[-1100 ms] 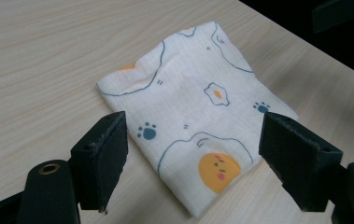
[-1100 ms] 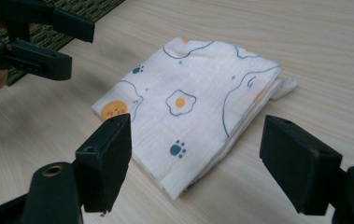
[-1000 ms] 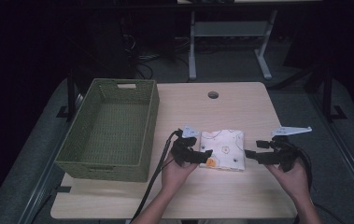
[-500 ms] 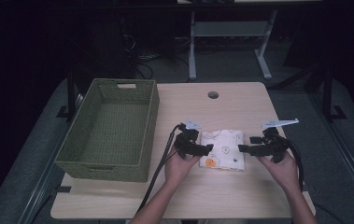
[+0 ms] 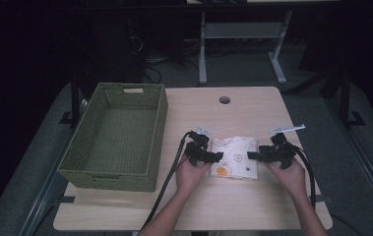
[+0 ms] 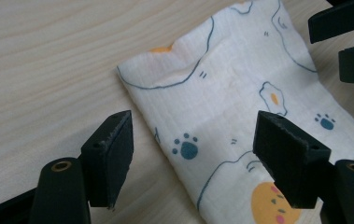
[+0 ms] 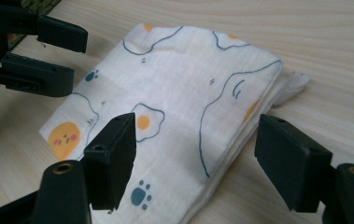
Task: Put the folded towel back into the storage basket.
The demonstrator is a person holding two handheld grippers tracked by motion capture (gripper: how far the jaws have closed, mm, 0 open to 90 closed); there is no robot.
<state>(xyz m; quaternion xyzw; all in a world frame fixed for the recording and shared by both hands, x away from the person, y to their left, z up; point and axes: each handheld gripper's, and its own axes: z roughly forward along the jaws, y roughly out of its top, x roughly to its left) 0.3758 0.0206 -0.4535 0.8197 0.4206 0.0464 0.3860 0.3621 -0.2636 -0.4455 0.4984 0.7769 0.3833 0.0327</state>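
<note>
A folded white cloth (image 5: 234,157) printed with fried eggs and paw marks lies flat on the wooden table (image 5: 243,206). My left gripper (image 5: 217,156) is at its left edge and my right gripper (image 5: 250,156) at its right edge, the two pointing at each other. In the left gripper view the jaws (image 6: 194,137) have just been closing; they stand open astride the cloth (image 6: 230,93) edge, pads clear of it. The right gripper (image 7: 195,140) has also been closing and is open around the folded corner of the cloth (image 7: 174,102), not pressing it.
A green woven basket (image 5: 106,178) stands on the table's left half, close to my left forearm. A round cable hole (image 5: 224,100) sits near the far edge. Black cables trail from both grippers toward the front edge.
Both hands have sunk toward the table. The right gripper has moved left up to the cloth's right edge, and the left gripper has settled at its left edge. The cloth has not moved.
</note>
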